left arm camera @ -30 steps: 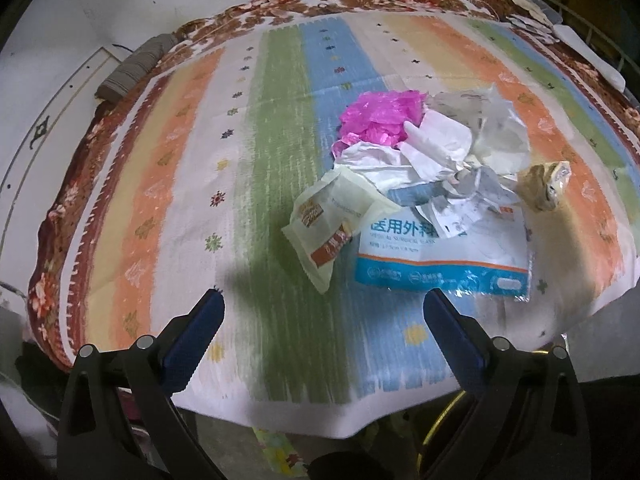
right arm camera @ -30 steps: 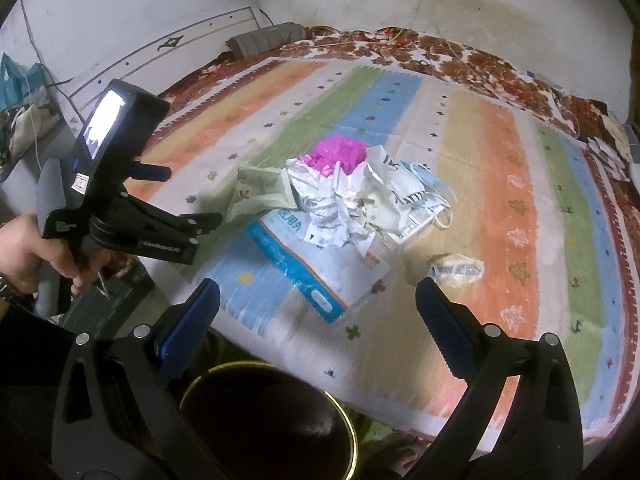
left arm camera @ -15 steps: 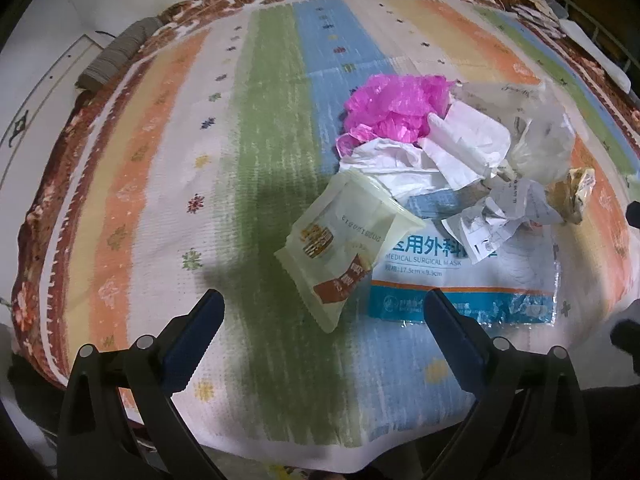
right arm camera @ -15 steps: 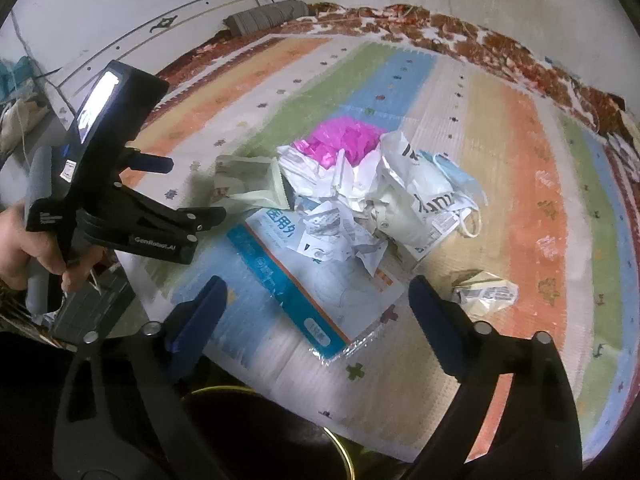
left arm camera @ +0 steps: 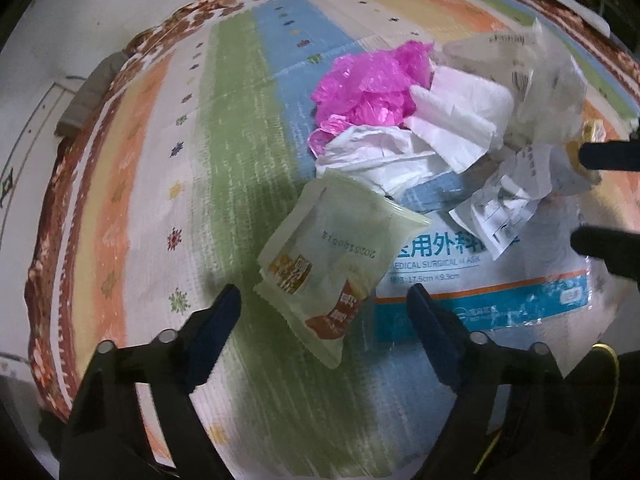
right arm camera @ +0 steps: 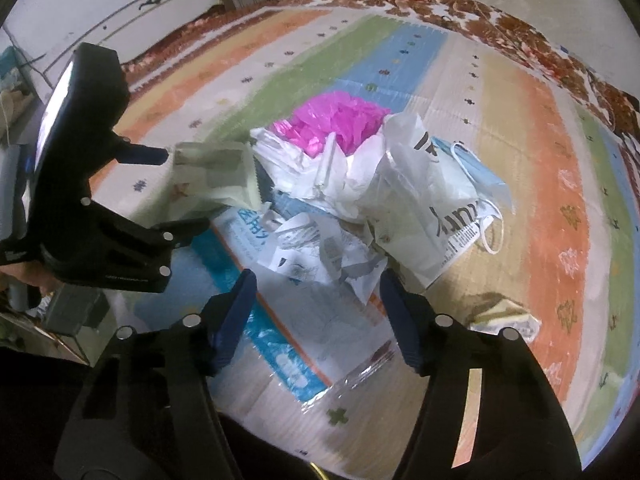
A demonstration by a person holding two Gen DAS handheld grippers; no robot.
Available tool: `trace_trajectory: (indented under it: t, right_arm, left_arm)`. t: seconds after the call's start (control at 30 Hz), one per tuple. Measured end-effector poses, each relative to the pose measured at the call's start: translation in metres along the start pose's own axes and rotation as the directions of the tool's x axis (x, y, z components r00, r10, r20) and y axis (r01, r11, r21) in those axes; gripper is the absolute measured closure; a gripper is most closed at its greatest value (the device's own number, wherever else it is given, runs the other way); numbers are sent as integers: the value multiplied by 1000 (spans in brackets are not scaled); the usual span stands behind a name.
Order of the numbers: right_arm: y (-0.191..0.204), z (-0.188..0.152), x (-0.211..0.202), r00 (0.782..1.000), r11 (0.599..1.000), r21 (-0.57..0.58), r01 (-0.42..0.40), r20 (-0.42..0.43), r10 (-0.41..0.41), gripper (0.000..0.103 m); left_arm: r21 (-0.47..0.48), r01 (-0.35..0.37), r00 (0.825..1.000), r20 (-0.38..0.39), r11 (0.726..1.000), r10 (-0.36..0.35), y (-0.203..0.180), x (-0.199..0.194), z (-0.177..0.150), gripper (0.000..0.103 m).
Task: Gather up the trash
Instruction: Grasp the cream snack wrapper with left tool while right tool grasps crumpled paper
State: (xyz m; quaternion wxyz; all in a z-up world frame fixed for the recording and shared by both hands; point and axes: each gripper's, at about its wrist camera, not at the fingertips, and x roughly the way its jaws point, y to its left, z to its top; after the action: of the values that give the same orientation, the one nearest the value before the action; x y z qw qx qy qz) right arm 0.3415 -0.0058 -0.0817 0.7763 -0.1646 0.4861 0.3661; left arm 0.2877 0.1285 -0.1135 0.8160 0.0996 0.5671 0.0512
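A heap of trash lies on the striped cloth [left arm camera: 224, 128]. My left gripper [left arm camera: 324, 304] hangs low over a pale green snack packet [left arm camera: 328, 252], whose lower corner lies between the closing jaws; the pads do not touch it. In the right wrist view the left gripper [right arm camera: 176, 190] straddles that packet [right arm camera: 212, 176]. My right gripper [right arm camera: 318, 292] is over a crumpled receipt [right arm camera: 320, 248] lying on a blue-and-white surgical mask package [right arm camera: 288, 340]. Its jaws are closing with the paper's lower tip between them, untouched. The right gripper's fingertips [left arm camera: 600, 156] show at the left view's right edge.
The heap also holds a pink plastic bag [right arm camera: 336, 116], a white printed bag [right arm camera: 420, 188] and a blue face mask [right arm camera: 476, 168]. A crumpled yellowish wrapper [right arm camera: 504, 316] lies apart to the right. A yellow-rimmed bin [left arm camera: 608, 364] stands below the cloth's near edge. A hand [right arm camera: 24, 276] holds the left gripper.
Both grippers have come down and closer to the heap. Each pair of jaws has narrowed, the right more than the left. The trash has not moved.
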Motion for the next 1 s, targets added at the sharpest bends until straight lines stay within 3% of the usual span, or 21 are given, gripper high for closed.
trace_trajectory:
  t: [0.07,0.13,0.17,0.2,0.33,0.47,0.63,1.0]
  right_arm:
    - [-1,3,6,1000,1000,1,-3,-9,3,62]
    - [-4,4,9,1000,1000,4,-2,-7,2,79]
    - [-5,4,11,1000,1000,9,-3,-10,3,92]
    - [-6,3,11,1000,1000,12,-3,-14,3,95]
    - [-9,1,6,999,999,34,-31,-22,32,102]
    - [-13,2,-6,998,996,68,-60,-2,61,103]
    - [-10,2,-16,999,996,73,-52,7,51,103]
    - [-22,-11,-59,999,990,139,-29,47,23,103]
  left_arm:
    - [10,-28,1000,8,1000,28,0,2,1,34]
    - [-20,-2,1000,16,1000,2,4,2,3,48]
    - [-36,8,1000,11,999,-7,6,2,3,61]
    - [-45,15,1000,6,999,-15,6,2,2,72]
    - [-105,91,996,-2,990,-92,11,-5,3,77]
    - [-222,158,986,-7,962,-164,21,-14,4,80]
    - [-271,155,987,-7,950,-163,22,-28,1,81]
    - [-375,256,967,85,891,-242,24,-77,-7,82]
